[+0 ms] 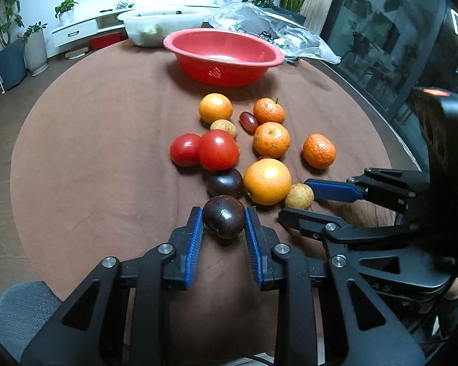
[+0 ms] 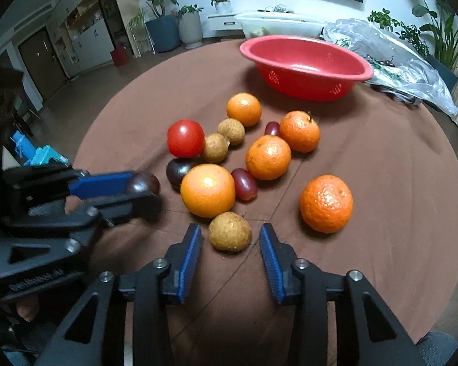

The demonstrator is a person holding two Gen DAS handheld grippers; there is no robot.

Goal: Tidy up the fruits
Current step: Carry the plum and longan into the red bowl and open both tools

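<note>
My left gripper [image 1: 223, 224] is shut on a dark purple round fruit [image 1: 223, 215] at the near edge of the fruit pile; both blue pads press its sides. The right wrist view shows the same gripper [image 2: 145, 190] holding that fruit [image 2: 143, 183]. My right gripper [image 2: 230, 233] stands open around a tan longan [image 2: 230, 231], with a small gap at each pad. In the left wrist view this longan [image 1: 299, 195] lies between the right gripper's fingers [image 1: 336, 190]. A red basket [image 1: 216, 73] stands empty at the far side of the brown table.
Loose on the cloth lie several oranges and tangerines [image 2: 326, 203], two tomatoes [image 1: 218, 149], another dark fruit [image 1: 225, 182], red grapes [image 2: 244, 184] and more longans [image 2: 216, 148]. A white tub [image 1: 155, 24] and a plastic bag [image 2: 397, 58] sit behind the basket.
</note>
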